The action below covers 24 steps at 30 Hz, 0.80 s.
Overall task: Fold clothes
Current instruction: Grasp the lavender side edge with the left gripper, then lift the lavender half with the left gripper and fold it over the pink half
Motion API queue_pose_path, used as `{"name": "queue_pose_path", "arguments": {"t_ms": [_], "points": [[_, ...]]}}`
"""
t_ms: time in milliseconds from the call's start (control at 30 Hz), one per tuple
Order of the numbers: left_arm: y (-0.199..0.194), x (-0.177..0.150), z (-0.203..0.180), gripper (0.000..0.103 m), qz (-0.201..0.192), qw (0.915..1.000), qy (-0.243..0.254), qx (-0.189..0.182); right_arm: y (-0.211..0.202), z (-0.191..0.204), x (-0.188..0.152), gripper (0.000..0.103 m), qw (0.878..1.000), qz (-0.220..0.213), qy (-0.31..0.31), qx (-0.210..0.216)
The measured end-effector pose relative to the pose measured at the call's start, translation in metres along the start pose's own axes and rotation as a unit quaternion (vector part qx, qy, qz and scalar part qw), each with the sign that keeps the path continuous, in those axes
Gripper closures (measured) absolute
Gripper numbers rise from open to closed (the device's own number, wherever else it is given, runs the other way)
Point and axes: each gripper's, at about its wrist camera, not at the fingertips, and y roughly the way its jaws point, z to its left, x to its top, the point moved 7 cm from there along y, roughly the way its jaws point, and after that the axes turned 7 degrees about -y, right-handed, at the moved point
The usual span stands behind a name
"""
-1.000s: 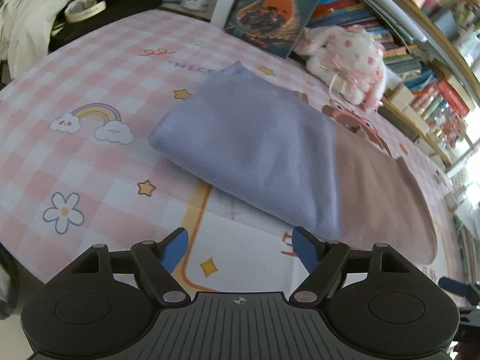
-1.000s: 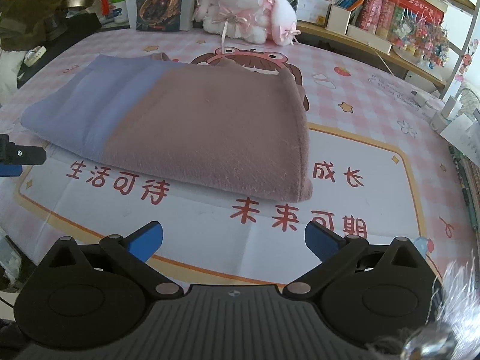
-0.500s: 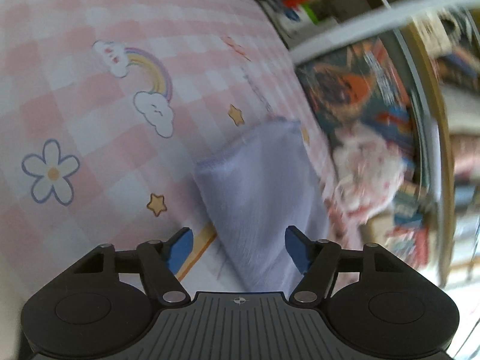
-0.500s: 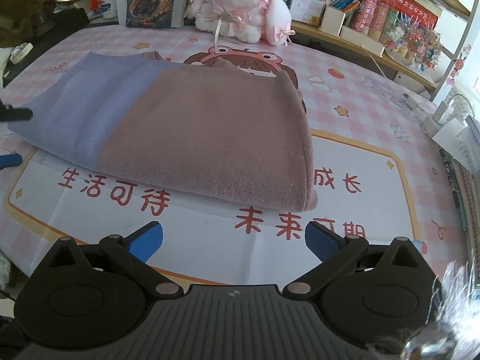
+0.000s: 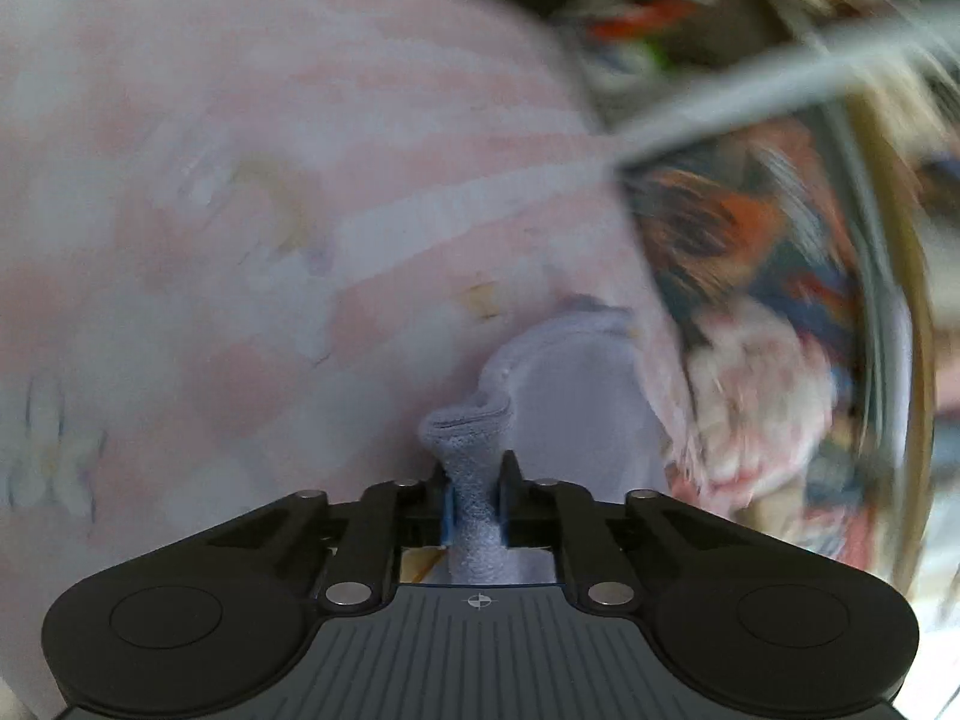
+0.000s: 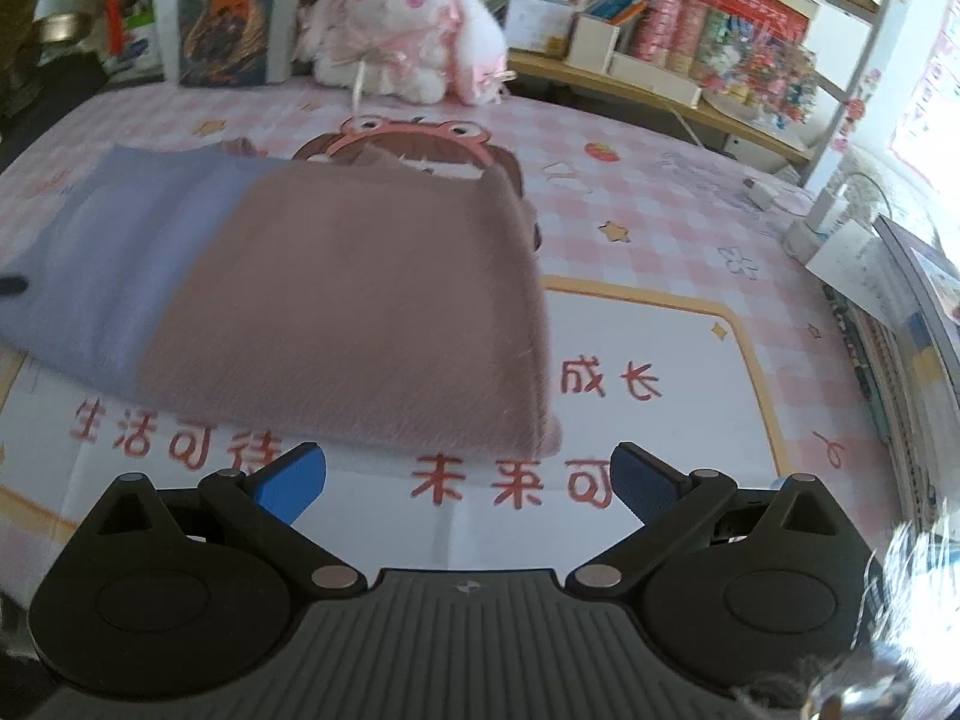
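Observation:
A folded garment, lilac at its left end and dusty pink over the rest, lies on the pink checked table cover. In the left wrist view, my left gripper is shut on a pinched fold of the lilac end, which bunches up between the blue pads; this view is heavily blurred. In the right wrist view, my right gripper stands open just in front of the garment's near pink edge, with nothing between its fingers.
A white and pink plush toy and an upright book stand at the back of the table. Shelves with books and boxes run along the back right. White papers and a stack of books sit at the right edge.
My left gripper has swung round to the garment's lilac end and shut on a fold of it. My right gripper has come closer to the pink edge and stays open.

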Motion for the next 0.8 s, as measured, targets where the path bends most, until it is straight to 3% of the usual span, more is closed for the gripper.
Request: {"name": "queue_pose_path", "arguments": {"t_ms": [33,100,167,200,300,367,400,533,700,800], "points": [[-0.007,-0.002,-0.019,0.093,-0.018,0.9971,0.073,-0.008,0.0,-0.001,0.001,0.001,1.0,0.0,0.005,-0.001],[-0.019,-0.012,-0.054,0.093,-0.046,0.9772,0.204,-0.036,0.001,-0.004,0.004,0.001,1.0,0.0,0.015,-0.004],[-0.017,-0.014,-0.056,0.091,-0.038,0.9751,0.214,-0.041,0.002,-0.006,0.006,0.001,1.0,0.0,0.025,-0.007],[-0.016,-0.014,-0.055,0.091,-0.034,0.9756,0.213,-0.042,0.002,-0.007,0.007,0.001,1.0,0.0,0.03,-0.008],[0.0,0.0,-0.02,0.085,0.008,0.995,0.097,-0.021,0.002,-0.007,0.009,0.001,1.0,-0.001,0.029,-0.009],[0.009,0.005,-0.001,0.07,0.041,0.9985,0.031,-0.017,0.002,-0.006,0.011,0.001,1.0,-0.003,0.027,-0.011],[0.015,0.006,0.005,0.07,0.054,0.9983,0.011,-0.019,0.002,-0.007,0.012,0.001,1.0,-0.003,0.027,-0.011],[0.024,0.005,0.008,0.065,0.051,0.998,0.012,-0.034,0.006,-0.013,0.017,0.001,0.999,-0.002,0.04,-0.008],[0.032,0.002,0.003,0.069,0.029,0.9989,0.019,-0.033,0.012,-0.022,0.026,0.001,0.998,-0.006,0.063,0.001],[0.034,0.004,0.004,0.086,0.021,0.9993,0.026,-0.016,0.017,-0.027,0.033,0.001,0.998,-0.009,0.066,0.008]]}}
